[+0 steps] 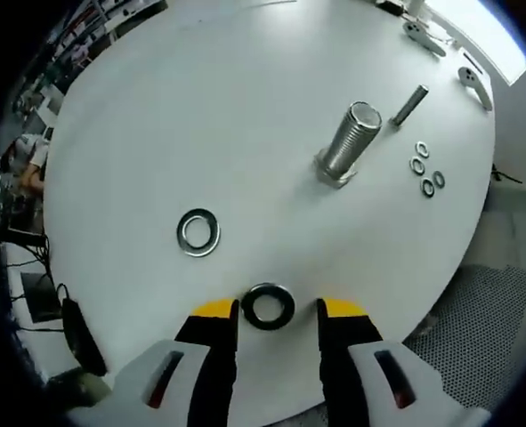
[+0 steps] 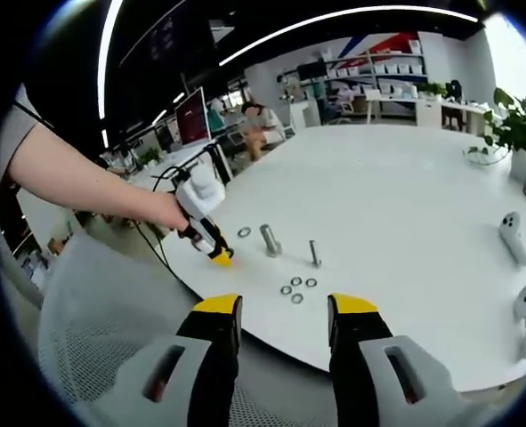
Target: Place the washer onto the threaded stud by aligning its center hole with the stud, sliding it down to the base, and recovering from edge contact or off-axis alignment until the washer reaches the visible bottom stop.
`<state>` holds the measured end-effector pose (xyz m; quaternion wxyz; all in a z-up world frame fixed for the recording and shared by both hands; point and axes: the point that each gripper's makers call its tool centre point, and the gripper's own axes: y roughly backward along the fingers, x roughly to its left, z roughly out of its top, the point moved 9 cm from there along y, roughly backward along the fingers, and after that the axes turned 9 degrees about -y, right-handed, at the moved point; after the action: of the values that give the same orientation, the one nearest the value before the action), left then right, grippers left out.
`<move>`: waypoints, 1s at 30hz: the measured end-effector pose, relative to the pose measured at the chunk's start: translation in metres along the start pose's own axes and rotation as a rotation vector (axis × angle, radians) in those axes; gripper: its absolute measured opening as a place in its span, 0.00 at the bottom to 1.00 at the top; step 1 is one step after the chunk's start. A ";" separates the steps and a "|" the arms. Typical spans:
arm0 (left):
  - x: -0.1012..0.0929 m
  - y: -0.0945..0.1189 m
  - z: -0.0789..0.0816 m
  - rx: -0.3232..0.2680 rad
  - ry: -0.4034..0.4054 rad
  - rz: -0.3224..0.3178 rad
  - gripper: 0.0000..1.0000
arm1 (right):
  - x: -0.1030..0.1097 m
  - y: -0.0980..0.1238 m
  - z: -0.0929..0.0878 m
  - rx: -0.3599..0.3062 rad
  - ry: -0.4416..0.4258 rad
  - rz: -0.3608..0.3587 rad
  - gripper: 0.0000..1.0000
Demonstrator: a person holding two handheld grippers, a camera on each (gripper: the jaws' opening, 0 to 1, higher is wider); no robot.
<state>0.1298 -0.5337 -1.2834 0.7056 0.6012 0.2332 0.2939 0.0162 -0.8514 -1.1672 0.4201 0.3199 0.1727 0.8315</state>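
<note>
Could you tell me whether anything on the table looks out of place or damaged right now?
Nothing stands out. The threaded stud stands upright on the table, one washer lies flat, and another washer lies flat between the open jaws of the left gripper. Small washers sit grouped beside a bolt.

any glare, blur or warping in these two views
Left gripper view: even, soft light, only faint shadows; the white table bows into a dome from fisheye warp; the threaded stud and dark washer between the left gripper tips look sharp. Right gripper view: ceiling light strips blow out and curve; the right gripper is crisp.
</note>
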 end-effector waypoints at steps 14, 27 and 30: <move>0.001 -0.002 0.008 0.110 -0.068 -0.020 0.26 | 0.001 -0.001 0.000 0.004 0.005 0.006 0.40; 0.002 0.000 0.004 0.084 -0.023 -0.018 0.20 | 0.000 -0.002 -0.001 0.006 -0.001 0.005 0.38; 0.001 0.001 0.002 0.068 -0.025 -0.009 0.21 | 0.000 -0.002 -0.001 0.010 0.002 0.005 0.38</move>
<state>0.1315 -0.5344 -1.2822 0.6889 0.6275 0.2369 0.2749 0.0166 -0.8502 -1.1692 0.4163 0.3216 0.1768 0.8319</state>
